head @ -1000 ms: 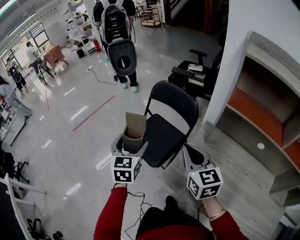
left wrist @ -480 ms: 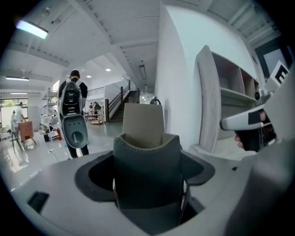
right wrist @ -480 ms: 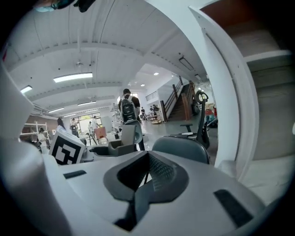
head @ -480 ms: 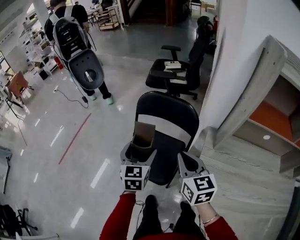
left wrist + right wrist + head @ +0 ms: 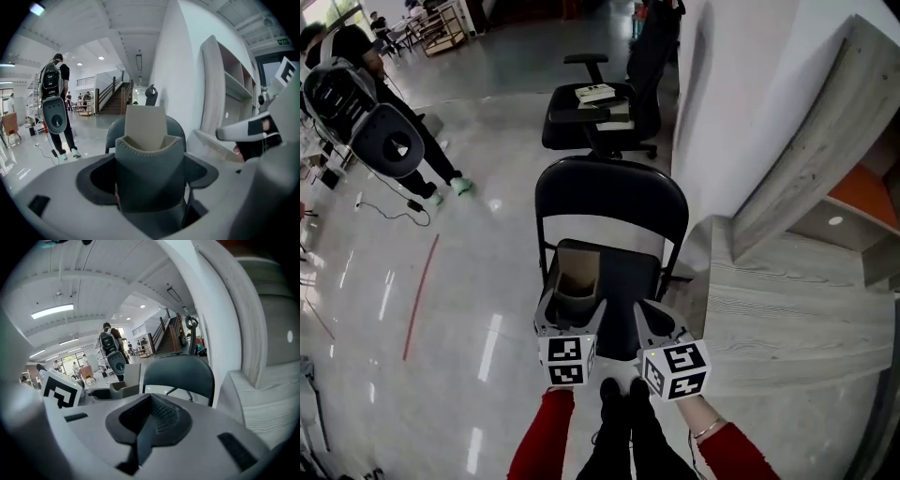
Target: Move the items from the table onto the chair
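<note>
A grey felt pouch with a tan card standing in it is clamped between the jaws of my left gripper, held upright over the front left of the seat of a black folding chair. In the left gripper view the pouch fills the gap between the jaws, and the chair back shows behind it. My right gripper hovers beside it over the seat's front right, its jaws shut with nothing between them.
A black office chair with papers on its seat stands behind the folding chair. A white wall and grey wooden shelving run along the right. A person with a backpack device stands at far left on the glossy floor.
The view has swung toward the folding chair, which is now straight ahead and closer. Both grippers have come over the front of its seat, the pouch still held in the left one.
</note>
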Available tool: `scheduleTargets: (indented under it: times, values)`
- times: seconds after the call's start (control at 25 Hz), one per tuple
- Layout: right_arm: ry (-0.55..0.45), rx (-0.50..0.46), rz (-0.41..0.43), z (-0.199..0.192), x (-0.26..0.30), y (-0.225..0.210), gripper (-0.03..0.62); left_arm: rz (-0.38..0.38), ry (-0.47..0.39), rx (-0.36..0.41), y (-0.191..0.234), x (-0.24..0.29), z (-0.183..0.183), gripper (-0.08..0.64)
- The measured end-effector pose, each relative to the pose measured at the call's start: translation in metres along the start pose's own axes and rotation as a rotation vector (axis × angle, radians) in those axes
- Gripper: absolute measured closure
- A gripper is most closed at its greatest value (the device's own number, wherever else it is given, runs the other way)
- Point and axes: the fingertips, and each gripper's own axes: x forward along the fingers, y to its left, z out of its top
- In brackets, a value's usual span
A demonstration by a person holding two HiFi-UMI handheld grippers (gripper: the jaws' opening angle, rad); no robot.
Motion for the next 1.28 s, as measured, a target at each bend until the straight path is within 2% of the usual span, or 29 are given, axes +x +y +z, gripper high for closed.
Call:
scheduleTargets:
  times: [0.16, 0.28, 0.4, 0.52, 0.72, 0.84, 0.96, 1.16, 1.28]
  values:
    - [0.041, 0.052, -0.013, -0.025, 0.022, -0.019, 0.586, -0.013, 0.037, -0.020, 0.001, 0.010, -0.025, 0.132]
    - [0.062, 0.092, -0.064, -0.050, 0.046, -0.038, 0.586, -0.015, 0.028, -0.034, 0.005, 0.021, -0.043, 0.132]
    - [0.040, 0.165, -0.119, -0.078, 0.074, -0.050, 0.586, -0.011, 0.013, -0.054, 0.013, 0.045, -0.070, 0.132]
    - [0.015, 0.196, -0.141, -0.107, 0.103, -0.052, 0.586, -0.001, -0.007, -0.073, 0.024, 0.072, -0.101, 0.132]
    - [0.061, 0.172, -0.151, -0.158, 0.142, -0.064, 0.586, -0.018, -0.035, -0.044, 0.029, 0.113, -0.141, 0.132]
    - [0.080, 0.146, -0.146, -0.174, 0.156, -0.072, 0.586, -0.019, -0.054, -0.026, 0.037, 0.127, -0.155, 0.132]
    - [0.087, 0.131, -0.152, -0.182, 0.164, -0.081, 0.586, -0.012, -0.060, -0.041, 0.042, 0.140, -0.170, 0.132]
    - [0.114, 0.108, -0.165, -0.193, 0.163, -0.087, 0.586, 0.004, 0.006, -0.028, 0.037, 0.144, -0.218, 0.132]
    - [0.127, 0.098, -0.168, -0.195, 0.160, -0.090, 0.586, 0.022, 0.030, -0.027, 0.036, 0.137, -0.234, 0.132]
